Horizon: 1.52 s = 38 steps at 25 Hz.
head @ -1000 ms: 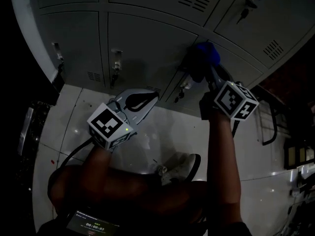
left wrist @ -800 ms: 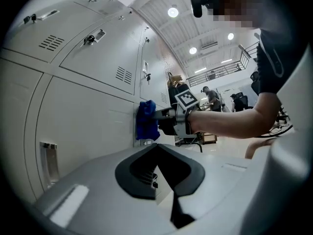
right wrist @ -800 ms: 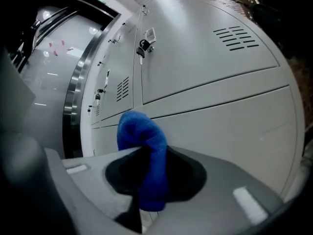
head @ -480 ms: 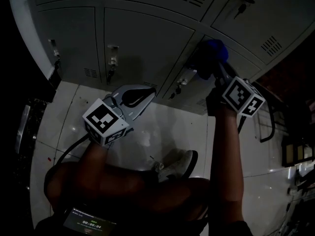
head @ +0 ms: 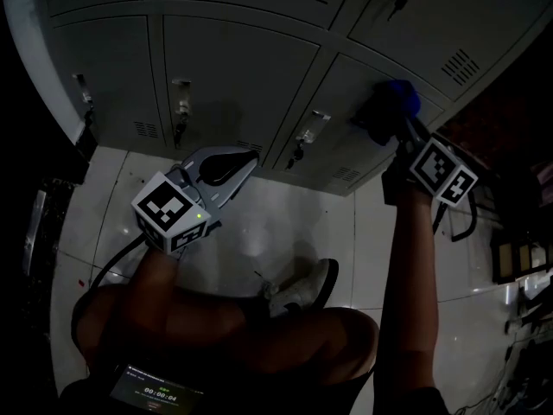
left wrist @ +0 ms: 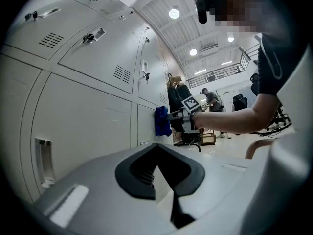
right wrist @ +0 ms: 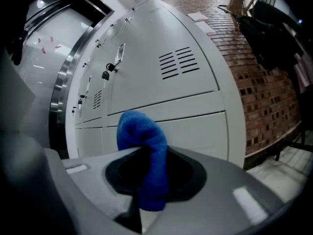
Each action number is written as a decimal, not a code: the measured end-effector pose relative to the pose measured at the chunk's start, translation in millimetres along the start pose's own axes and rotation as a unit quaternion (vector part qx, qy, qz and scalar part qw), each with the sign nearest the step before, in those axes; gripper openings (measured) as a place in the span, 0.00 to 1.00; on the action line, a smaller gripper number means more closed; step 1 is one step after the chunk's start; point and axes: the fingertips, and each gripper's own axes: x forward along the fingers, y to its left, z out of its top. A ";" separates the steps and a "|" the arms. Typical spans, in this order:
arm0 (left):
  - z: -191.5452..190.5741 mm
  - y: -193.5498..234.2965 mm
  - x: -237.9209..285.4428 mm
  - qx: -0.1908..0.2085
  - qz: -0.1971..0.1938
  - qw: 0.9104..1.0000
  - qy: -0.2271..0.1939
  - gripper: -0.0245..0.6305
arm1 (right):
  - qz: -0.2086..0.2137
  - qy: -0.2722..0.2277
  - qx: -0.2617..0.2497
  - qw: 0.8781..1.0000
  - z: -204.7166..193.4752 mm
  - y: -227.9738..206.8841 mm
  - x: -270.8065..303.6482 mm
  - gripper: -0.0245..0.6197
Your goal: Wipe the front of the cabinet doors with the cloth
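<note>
Wiping is judged unfinished: the blue terry cloth (head: 399, 98), clamped in the right hand-held gripper (head: 396, 121), is held against the grey metal cabinet door (head: 347, 85) at 2 o'clock.

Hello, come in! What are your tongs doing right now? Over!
Left tongs shut, empty, off the cabinet. Right tongs shut on blue cloth, cloth against cabinet door. Nothing in the way.

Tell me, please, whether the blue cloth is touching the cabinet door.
Touching. The left gripper view shows it side-on: the blue cloth lies flat against the cabinet door, with no gap visible between them.
</note>
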 end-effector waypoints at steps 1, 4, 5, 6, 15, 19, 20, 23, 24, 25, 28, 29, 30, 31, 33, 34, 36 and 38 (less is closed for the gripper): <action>0.2 -0.4 0.3 0.001 -0.001 1.000 0.000 0.05 | -0.007 0.000 -0.001 1.000 1.1 -7.4 -3.4 0.16; -0.8 -1.5 1.1 0.003 -0.001 1.000 0.003 0.05 | -0.025 -0.001 -0.004 1.000 4.4 -26.9 -12.5 0.16; -1.5 -1.9 1.5 0.003 -0.001 1.000 0.005 0.05 | -0.030 -0.001 -0.005 1.000 5.3 -32.9 -15.2 0.16; -2.1 -2.3 2.1 0.004 -0.001 1.000 0.006 0.04 | -0.036 -0.001 -0.006 0.999 6.2 -39.2 -17.9 0.16; -3.2 -3.4 5.5 0.006 -0.002 1.000 0.010 0.04 | -0.093 -0.014 0.018 0.995 11.5 -94.3 -44.6 0.16; -2.2 -3.9 6.9 0.007 0.000 1.000 0.010 0.05 | -0.119 -0.015 0.024 0.992 9.9 -115.8 -55.3 0.16; -2.3 -4.1 7.1 0.007 0.000 1.000 0.010 0.05 | -0.124 -0.015 0.026 0.992 8.7 -119.4 -58.1 0.16; -3.3 -3.8 6.9 0.007 0.000 1.000 0.012 0.04 | -0.119 -0.018 0.034 0.992 6.7 -118.7 -64.5 0.16; -3.4 -3.7 6.7 0.007 0.000 1.000 0.012 0.05 | -0.112 -0.020 0.037 0.993 7.0 -114.7 -65.9 0.16; -3.3 -3.6 6.5 0.007 0.001 1.000 0.012 0.04 | -0.105 -0.022 0.039 0.994 7.7 -109.2 -67.0 0.16; -2.6 -3.5 6.4 0.007 0.002 1.000 0.011 0.05 | -0.085 -0.026 0.030 0.996 10.3 -87.5 -70.1 0.16; -2.3 -3.6 6.4 0.007 0.001 1.000 0.011 0.05 | -0.078 -0.027 0.027 0.996 10.2 -78.5 -70.4 0.16; -2.0 -3.8 6.3 0.007 0.001 1.000 0.011 0.05 | -0.069 -0.028 0.025 0.997 9.1 -68.5 -70.2 0.16; -1.5 -4.0 6.3 0.007 0.001 1.000 0.011 0.05 | -0.059 -0.027 0.023 0.998 7.0 -57.5 -69.3 0.16; -0.4 -4.3 6.4 0.008 0.002 1.000 0.010 0.04 | -0.034 -0.022 0.021 0.999 0.9 -32.4 -65.4 0.16; -0.2 -4.4 6.3 0.008 0.002 1.000 0.009 0.05 | -0.020 -0.018 0.019 0.999 -2.9 -18.4 -62.0 0.16; 0.0 -3.9 5.5 0.009 0.003 1.000 0.009 0.05 | 0.009 -0.007 0.017 1.000 -12.9 10.7 -51.7 0.16; 0.7 -3.0 4.5 0.010 0.005 1.000 0.009 0.05 | 0.034 0.006 0.013 0.999 -24.8 38.5 -38.0 0.16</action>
